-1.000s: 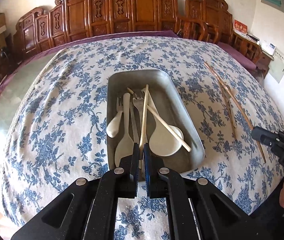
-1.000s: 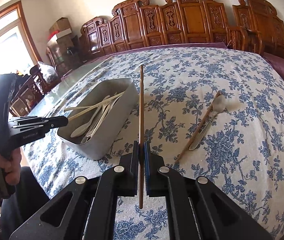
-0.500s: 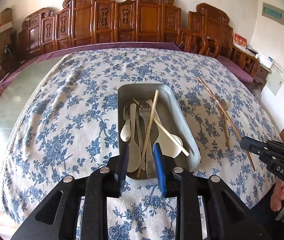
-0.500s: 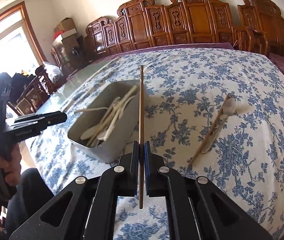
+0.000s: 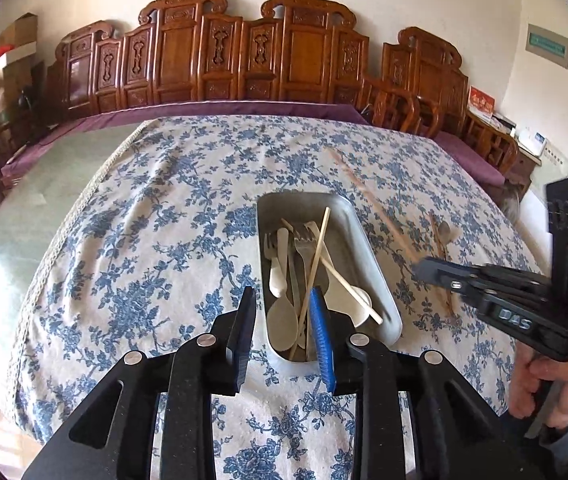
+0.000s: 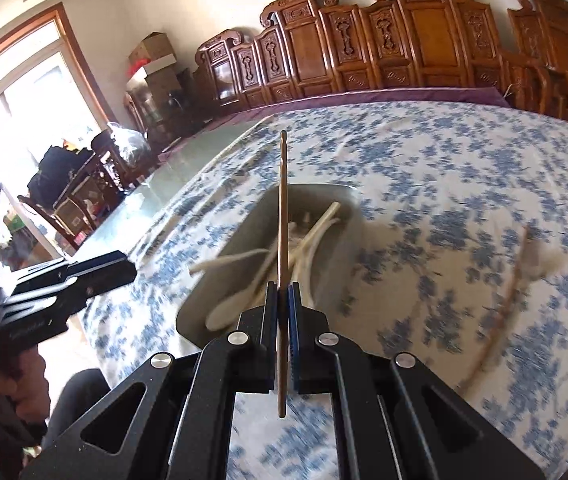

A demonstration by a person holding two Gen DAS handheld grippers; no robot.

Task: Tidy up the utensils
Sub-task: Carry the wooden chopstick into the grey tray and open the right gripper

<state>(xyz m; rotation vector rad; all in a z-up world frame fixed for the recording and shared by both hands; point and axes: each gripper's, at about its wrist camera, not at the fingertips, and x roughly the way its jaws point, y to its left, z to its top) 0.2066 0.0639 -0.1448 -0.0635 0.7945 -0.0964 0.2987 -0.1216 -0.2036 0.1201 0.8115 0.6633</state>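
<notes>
Floral cloth over table point(image 5: 187, 216), carved wooden chairs along far wall.

Nearest, in left wrist view: left tool point(image 5: 281, 334) spread wide, holding nothing, hanging just over near end of tray point(image 5: 368, 256). Right tool point(image 6: 282, 338) pressed together on a dark chopstick point(image 6: 282, 216), stick upright between the pads, poking out above and below; seen from the left view, at the right, beside the tray.

Next out: metal tray on the cloth, already loaded with pale spoons point(image 5: 281, 320), forks point(image 5: 304, 240) and two light chopsticks point(image 5: 316, 256) lying crossed, not sorted, just piled lengthwise.

Farther right, apart from tray: one more dark chopstick point(image 5: 440, 256) and a metal spoon point(image 5: 444, 232) on the cloth, close together; blurred in right wrist view.

Judged state: most of the job done, bulk of utensils in tray. Left to do: drop held chopstick in, then fetch loose chopstick and spoon. Likely near the last few pickups. Nothing else loose visible on cloth, though far edge partly out of sight.
</notes>
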